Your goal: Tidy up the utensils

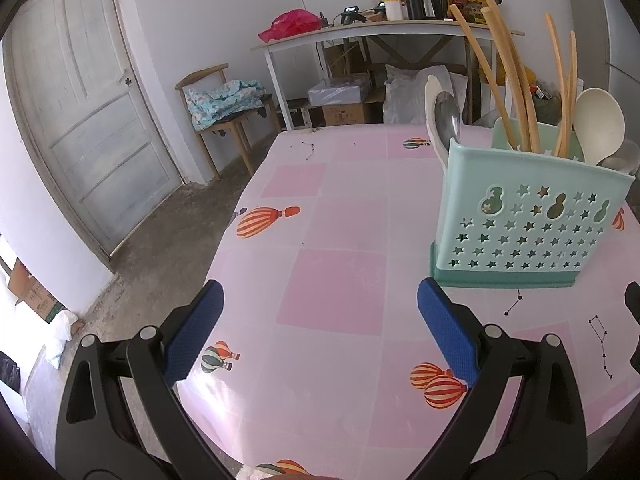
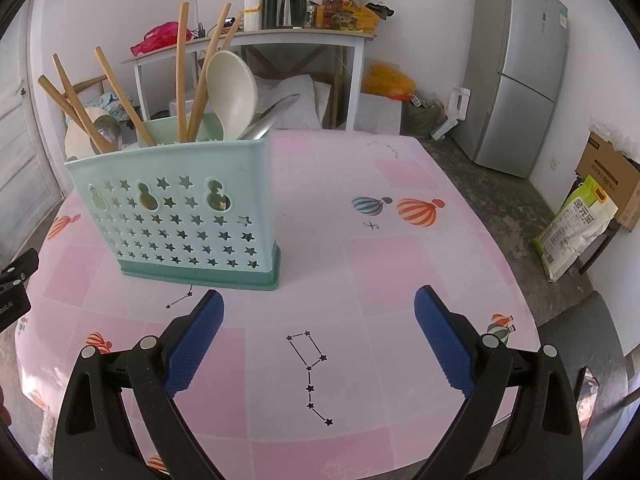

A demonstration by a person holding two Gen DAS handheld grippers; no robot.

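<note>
Utensil caddy (image 2: 180, 224): mint plastic, smooth, semi-matt, star-perforated. Chopsticks (image 2: 182, 68): pale wood or bamboo, matt. Ladle (image 2: 232, 92): cream plastic, matt. Spoon (image 1: 448, 116): polished metal, glossy. Tablecloth (image 2: 360, 264): printed vinyl-like sheet, smooth, faintly glossy. Finger pads (image 2: 192, 344): blue, fine-textured, on black matt plastic.

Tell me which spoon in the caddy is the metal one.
The metal spoon is at the caddy's left end, its shiny grey bowl up in front of a cream spoon. The big spoon near the right end is cream too.
</note>
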